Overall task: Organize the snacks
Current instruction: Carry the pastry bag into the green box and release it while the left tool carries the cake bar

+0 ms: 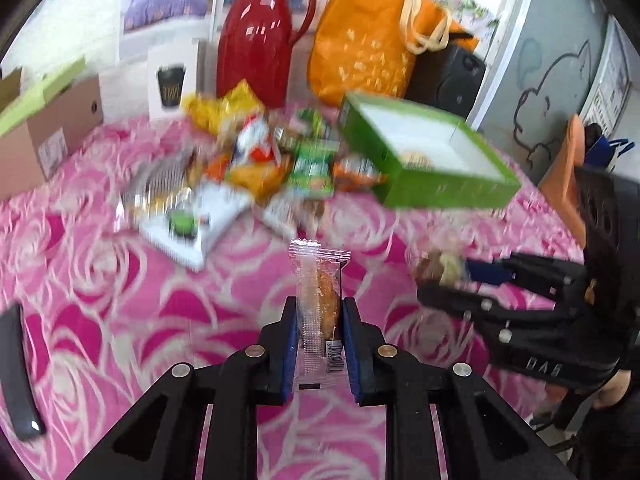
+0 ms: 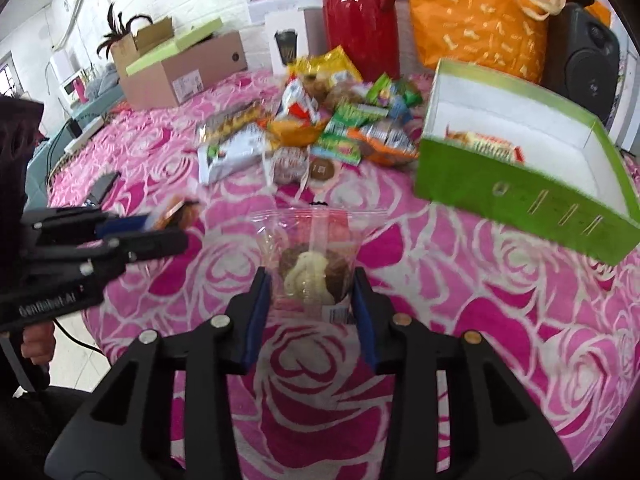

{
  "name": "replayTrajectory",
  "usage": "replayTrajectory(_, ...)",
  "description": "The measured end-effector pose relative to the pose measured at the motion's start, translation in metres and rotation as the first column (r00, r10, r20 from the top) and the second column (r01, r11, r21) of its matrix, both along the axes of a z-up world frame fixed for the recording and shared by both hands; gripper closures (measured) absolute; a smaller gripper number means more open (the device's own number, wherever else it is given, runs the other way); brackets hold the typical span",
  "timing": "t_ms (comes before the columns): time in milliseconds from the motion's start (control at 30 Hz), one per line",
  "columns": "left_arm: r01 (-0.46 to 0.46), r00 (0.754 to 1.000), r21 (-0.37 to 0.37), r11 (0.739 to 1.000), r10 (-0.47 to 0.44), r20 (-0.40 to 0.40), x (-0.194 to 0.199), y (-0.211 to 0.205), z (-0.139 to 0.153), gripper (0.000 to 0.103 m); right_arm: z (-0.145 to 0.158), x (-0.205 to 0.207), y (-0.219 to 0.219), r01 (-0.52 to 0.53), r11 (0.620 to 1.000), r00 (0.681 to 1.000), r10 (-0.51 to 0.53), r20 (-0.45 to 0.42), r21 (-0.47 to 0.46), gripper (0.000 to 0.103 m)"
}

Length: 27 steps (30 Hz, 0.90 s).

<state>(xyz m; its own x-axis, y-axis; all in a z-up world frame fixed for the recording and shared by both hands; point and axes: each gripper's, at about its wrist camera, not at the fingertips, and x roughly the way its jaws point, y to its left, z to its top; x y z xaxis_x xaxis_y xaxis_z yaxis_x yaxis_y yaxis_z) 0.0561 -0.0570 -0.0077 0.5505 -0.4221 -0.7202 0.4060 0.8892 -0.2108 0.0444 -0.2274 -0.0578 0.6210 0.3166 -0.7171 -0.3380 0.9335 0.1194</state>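
My left gripper [image 1: 319,312] is shut on a clear-wrapped biscuit bar [image 1: 320,300], held upright above the pink rose tablecloth. My right gripper [image 2: 312,284] is shut on a clear packet with a brown and white pastry [image 2: 314,276]. That right gripper also shows at the right of the left wrist view [image 1: 440,276], and the left gripper shows at the left of the right wrist view [image 2: 176,226]. A pile of mixed snacks [image 1: 260,156] [image 2: 320,128] lies mid-table. An open green box [image 1: 424,156] [image 2: 520,184] stands to the pile's right with one snack [image 2: 488,146] inside.
A red jug [image 1: 256,40], an orange tote bag [image 1: 372,40], a black speaker [image 1: 448,76], a white cup carton [image 1: 172,80] and a cardboard box [image 1: 44,132] stand along the table's back. A black object [image 1: 18,368] lies at the left edge.
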Motion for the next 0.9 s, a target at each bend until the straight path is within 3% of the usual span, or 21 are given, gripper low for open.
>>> replayTrajectory(167,0.027,0.994,-0.062,0.998,-0.02,0.108,0.031,-0.021,0.053,0.083,0.051,0.005,-0.029,0.088,0.996,0.987,-0.09,0.135,0.021,0.062)
replayTrajectory(267,0.052,0.982,-0.059,0.997,-0.04,0.182,0.051,-0.044,0.079,0.083,0.073,0.011,-0.05,0.148,0.988,0.97,-0.152,0.188,0.037,0.062)
replayTrajectory(400,0.098,0.978,-0.072,0.993,-0.082,0.194,0.076,-0.074,0.095,0.083,0.09,0.028,-0.081,0.233,0.972,0.947,-0.235,0.218,0.035,0.062)
replayTrajectory(533,0.14,0.976,-0.056,0.988,-0.129,0.176,0.103,-0.112,0.089,0.083,0.087,0.048,-0.109,0.306,0.952,0.93,-0.304,0.207,0.026,0.061)
replayTrajectory(667,0.17,0.981,-0.03,0.985,-0.166,0.095,0.131,-0.146,0.061,0.083,0.067,0.069,-0.137,0.366,0.931,0.917,-0.363,0.165,0.013,0.061)
replayTrajectory(900,0.179,0.983,-0.01,0.984,-0.179,0.029,0.156,-0.171,0.029,0.083,0.041,0.093,-0.16,0.383,0.924,0.918,-0.38,0.116,-0.003,0.061)
